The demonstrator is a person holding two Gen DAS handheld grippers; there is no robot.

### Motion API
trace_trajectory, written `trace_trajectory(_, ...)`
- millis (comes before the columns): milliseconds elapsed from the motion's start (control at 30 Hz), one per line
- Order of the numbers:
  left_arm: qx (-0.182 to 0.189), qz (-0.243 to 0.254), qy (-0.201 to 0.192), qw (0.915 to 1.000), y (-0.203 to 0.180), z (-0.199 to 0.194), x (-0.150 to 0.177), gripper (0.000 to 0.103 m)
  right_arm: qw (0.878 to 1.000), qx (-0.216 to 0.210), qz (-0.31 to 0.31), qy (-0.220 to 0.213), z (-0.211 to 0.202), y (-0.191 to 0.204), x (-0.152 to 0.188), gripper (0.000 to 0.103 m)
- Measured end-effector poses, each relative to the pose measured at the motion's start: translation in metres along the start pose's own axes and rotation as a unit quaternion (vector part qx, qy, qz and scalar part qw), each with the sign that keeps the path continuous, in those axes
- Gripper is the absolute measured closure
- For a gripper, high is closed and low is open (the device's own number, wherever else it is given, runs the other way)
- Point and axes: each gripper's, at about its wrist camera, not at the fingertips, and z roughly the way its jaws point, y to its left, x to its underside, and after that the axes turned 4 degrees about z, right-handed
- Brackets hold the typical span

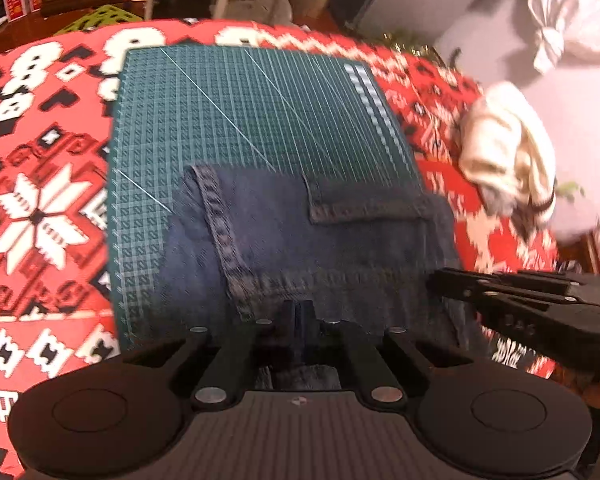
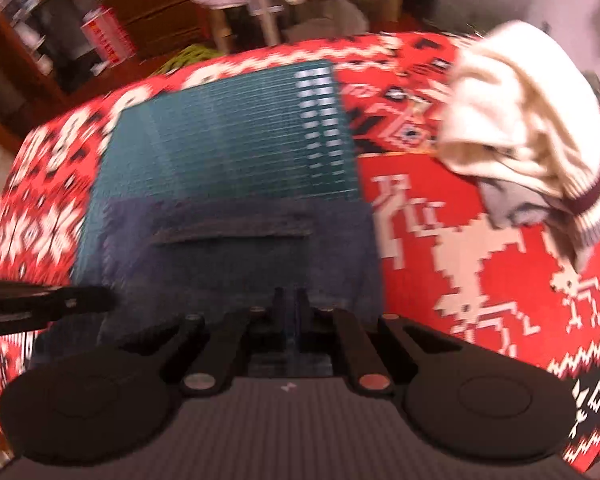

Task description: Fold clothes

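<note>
A: Where is the dark blue denim garment (image 1: pixel 300 232) lying?

B: On the near end of the dark green gridded cutting mat (image 1: pixel 236 112), which is spread over the red, white and black patterned tablecloth (image 1: pixel 36 168). A stitched hem and a pocket flap of the denim face up, toward the mat's far end.

A: And the grippers?

B: The left black two-finger gripper (image 1: pixel 299 312) sits at the mat's near edge, its jaws pressed together on the denim's edge. The right black two-finger gripper (image 2: pixel 290 304) is clamped on the same edge, just to the right; cloth shows between its fingers too.

A: Anything else near the mat?

B: A crumpled cream knitted sweater (image 2: pixel 516 128) with a dark-striped cuff lies on the tablecloth beyond the mat's right side, apart from the denim.
</note>
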Motion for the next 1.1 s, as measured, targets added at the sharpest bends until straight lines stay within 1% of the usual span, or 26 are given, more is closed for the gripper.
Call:
trace_trajectory(100, -0.011, 0.02, -0.002, 0.9997, -0.004, 0.005, 0.004, 0.101, 1.0, 0.002, -0.011, 0.017, 0.01, 0.011, 0.01, 0.099)
trace_trajectory(200, -0.016, 0.033, 0.0, 0.9993, -0.002, 0.005, 0.007, 0.101, 1.0, 0.008, -0.025, 0.015, 0.014, 0.013, 0.017, 0.103)
trace_trajectory(300, -0.017, 0.039, 0.01, 0.999, 0.0, 0.004, 0.013, 0.101, 0.999, 0.01, -0.044, 0.013, 0.013, 0.014, 0.022, 0.103)
trace_trajectory(367, -0.02, 0.039, 0.009, 0.999, -0.001, -0.002, 0.014, 0.101, 0.999, 0.012, -0.049, 0.02, 0.011, 0.013, 0.021, 0.103)
trace_trajectory(433, 0.002, 0.03, -0.007, 0.9995, -0.002, -0.009, 0.013, 0.101, 0.999, 0.009, -0.043, 0.016, 0.004, 0.014, 0.018, 0.099)
trace_trajectory(533, 0.035, 0.029, -0.021, 0.9987, -0.007, -0.013, 0.011, 0.101, 0.999, -0.027, -0.037, 0.009, -0.005, 0.021, 0.015, 0.099)
trace_trajectory(600, 0.046, 0.039, -0.018, 0.998, -0.013, -0.006, 0.008, 0.101, 0.998, -0.051, -0.024, 0.017, -0.003, 0.026, 0.013, 0.099)
trace_trajectory(633, 0.051, 0.041, -0.013, 0.9978, -0.013, -0.001, 0.007, 0.101, 0.998, -0.056, -0.017, 0.021, 0.0, 0.027, 0.012, 0.099)
trace_trajectory(733, 0.058, 0.033, 0.01, 0.9977, -0.01, 0.019, 0.006, 0.101, 0.998, -0.061, -0.001, 0.034, 0.012, 0.027, 0.01, 0.099)
trace_trajectory(767, 0.059, 0.032, 0.01, 0.9977, -0.007, 0.023, 0.007, 0.1, 0.997, -0.063, 0.004, 0.039, 0.016, 0.026, 0.01, 0.099)
trace_trajectory(833, 0.063, 0.029, 0.012, 0.9975, -0.003, 0.03, 0.009, 0.1, 0.997, -0.064, 0.011, 0.04, 0.024, 0.024, 0.01, 0.103)
trace_trajectory(867, 0.078, 0.033, 0.012, 0.9963, -0.001, 0.03, 0.009, 0.1, 0.997, -0.064, 0.013, 0.038, 0.027, 0.022, 0.01, 0.103)
trace_trajectory(967, 0.072, 0.033, 0.016, 0.9967, -0.002, 0.028, 0.009, 0.1, 0.997, -0.068, 0.011, 0.034, 0.031, 0.019, 0.011, 0.103)
trace_trajectory(1100, 0.06, 0.035, 0.022, 0.9973, -0.001, 0.023, 0.013, 0.1, 0.998, -0.06, -0.006, 0.035, 0.027, 0.023, 0.013, 0.103)
